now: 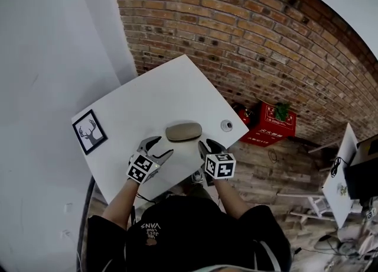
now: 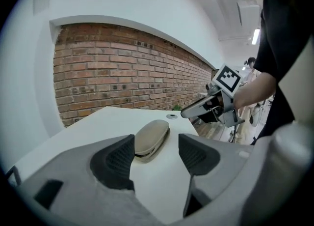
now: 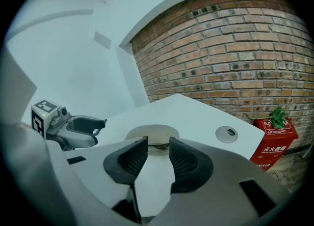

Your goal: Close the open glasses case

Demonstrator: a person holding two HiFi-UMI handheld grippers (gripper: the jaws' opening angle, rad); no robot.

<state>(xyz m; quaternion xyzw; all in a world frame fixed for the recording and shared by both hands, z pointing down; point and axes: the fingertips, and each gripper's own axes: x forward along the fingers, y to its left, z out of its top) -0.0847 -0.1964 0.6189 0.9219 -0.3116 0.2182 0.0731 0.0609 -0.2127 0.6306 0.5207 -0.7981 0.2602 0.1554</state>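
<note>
A beige oval glasses case (image 1: pixel 183 131) lies on the white table (image 1: pixel 147 96), its lid down with a thin dark gap along the seam (image 2: pixel 151 139) (image 3: pixel 153 134). My left gripper (image 1: pixel 157 148) hovers open just short of the case on its near left, nothing between its jaws (image 2: pixel 156 155). My right gripper (image 1: pixel 208 146) hovers open on the near right, also empty (image 3: pixel 155 158). Neither gripper touches the case. Each gripper shows in the other's view: the right gripper (image 2: pixel 196 108), the left gripper (image 3: pixel 95 122).
A framed deer picture (image 1: pixel 90 131) lies at the table's left edge. A round cable grommet (image 1: pixel 226 125) sits near the right edge. Beyond the table stand a brick wall (image 1: pixel 236 34) and a red box (image 1: pixel 270 124) on the floor.
</note>
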